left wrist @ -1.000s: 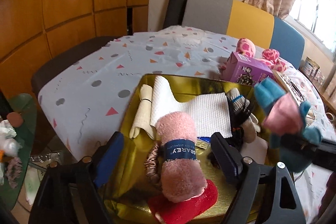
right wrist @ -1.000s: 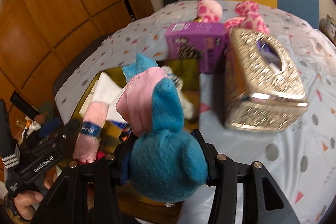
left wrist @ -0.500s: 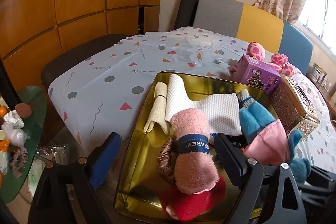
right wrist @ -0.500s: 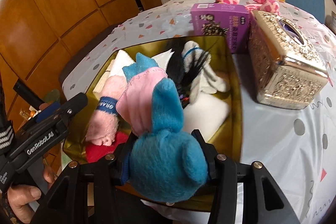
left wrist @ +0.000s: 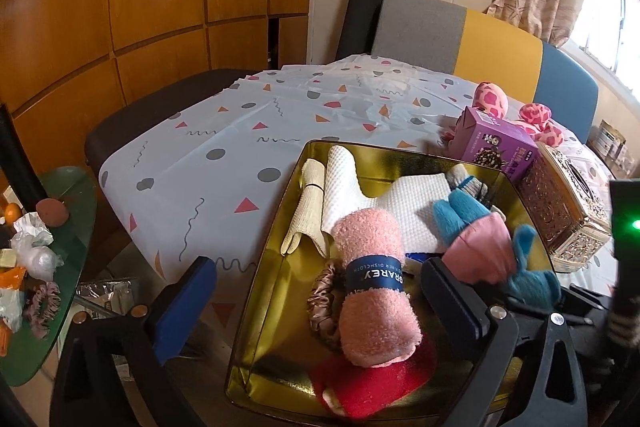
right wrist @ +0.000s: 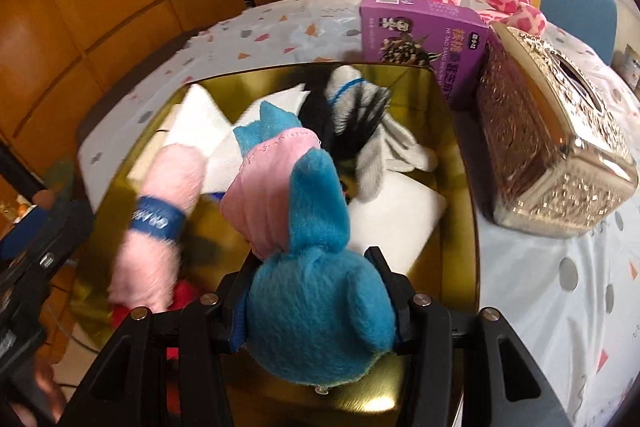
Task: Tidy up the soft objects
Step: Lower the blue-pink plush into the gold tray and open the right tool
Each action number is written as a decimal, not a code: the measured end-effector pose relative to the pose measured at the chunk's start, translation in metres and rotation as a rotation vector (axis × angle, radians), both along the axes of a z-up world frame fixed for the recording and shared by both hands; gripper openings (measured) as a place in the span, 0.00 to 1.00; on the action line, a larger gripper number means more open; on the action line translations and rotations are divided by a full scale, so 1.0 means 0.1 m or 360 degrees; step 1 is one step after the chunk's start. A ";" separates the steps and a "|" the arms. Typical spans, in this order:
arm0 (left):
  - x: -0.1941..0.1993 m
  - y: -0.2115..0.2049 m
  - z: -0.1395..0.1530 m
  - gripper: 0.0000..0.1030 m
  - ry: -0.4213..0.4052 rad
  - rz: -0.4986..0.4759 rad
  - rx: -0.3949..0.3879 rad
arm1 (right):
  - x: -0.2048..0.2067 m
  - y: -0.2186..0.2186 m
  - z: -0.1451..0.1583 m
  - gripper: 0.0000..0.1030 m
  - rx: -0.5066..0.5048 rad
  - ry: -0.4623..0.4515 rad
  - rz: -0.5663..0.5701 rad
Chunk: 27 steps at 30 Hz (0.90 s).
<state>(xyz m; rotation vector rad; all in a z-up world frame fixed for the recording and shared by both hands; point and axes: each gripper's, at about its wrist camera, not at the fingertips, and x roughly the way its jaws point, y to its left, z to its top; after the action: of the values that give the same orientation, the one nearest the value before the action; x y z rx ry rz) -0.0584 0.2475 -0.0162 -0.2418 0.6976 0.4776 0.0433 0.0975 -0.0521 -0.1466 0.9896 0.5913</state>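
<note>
A gold tray point(left wrist: 360, 153) on the patterned tablecloth holds a rolled pink towel point(left wrist: 372, 279) with a blue band, a white cloth point(left wrist: 400, 207), a red soft item point(left wrist: 372, 383), a brown scrunchie point(left wrist: 320, 303) and grey socks point(right wrist: 372, 155). My left gripper point(left wrist: 318, 291) hangs over the tray's near end, its jaws opening wide. The pink towel lies between them and neither pad touches it. My right gripper point(right wrist: 310, 267) is shut on a blue and pink plush toy point(right wrist: 316, 307), holding it above the tray point(right wrist: 460, 187). The same toy point(left wrist: 480, 247) appears at the right in the left wrist view.
A purple box point(left wrist: 492, 143) and an ornate gold tissue box point(left wrist: 560, 211) stand just right of the tray. Pink spotted plush toys point(left wrist: 490, 99) lie behind them. A green glass side table point(left wrist: 48, 267) with clutter sits low at the left. A chair stands at the table's far end.
My left jaws have spread wider around the pink towel, which stays in the tray. My right gripper has carried the plush toy from beside the tissue box to over the tray, and lower.
</note>
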 end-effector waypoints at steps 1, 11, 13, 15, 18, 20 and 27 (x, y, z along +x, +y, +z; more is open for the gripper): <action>0.00 0.00 0.00 1.00 0.0000 -0.0003 0.0000 | 0.03 0.00 -0.01 0.50 0.0007 0.0012 -0.0003; -0.03 -0.05 0.02 1.00 0.0007 -0.0006 0.0001 | -0.11 -0.07 0.04 0.59 0.0052 -0.0025 0.0058; -0.05 -0.07 0.03 1.00 0.0005 -0.0002 0.0017 | -0.17 -0.12 0.09 0.61 0.0073 -0.0042 0.0064; -0.06 -0.08 0.04 1.00 0.0006 0.0004 0.0028 | -0.23 -0.15 0.15 0.65 0.0097 -0.0074 0.0075; -0.09 -0.10 0.06 1.00 0.0001 0.0007 0.0028 | -0.35 -0.23 0.26 0.70 0.0148 -0.0136 0.0081; -0.12 -0.09 0.09 1.00 -0.0030 0.0012 0.0011 | -0.41 -0.30 0.31 0.71 0.0180 -0.0153 0.0058; -0.18 -0.17 0.20 1.00 -0.0073 0.0029 0.0040 | -0.50 -0.51 0.47 0.71 0.0157 -0.0324 -0.0143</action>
<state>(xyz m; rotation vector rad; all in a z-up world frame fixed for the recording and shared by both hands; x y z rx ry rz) -0.0768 0.2302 0.0033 -0.2348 0.6444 0.4966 -0.0069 0.0465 -0.0055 -0.0728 0.7647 0.5304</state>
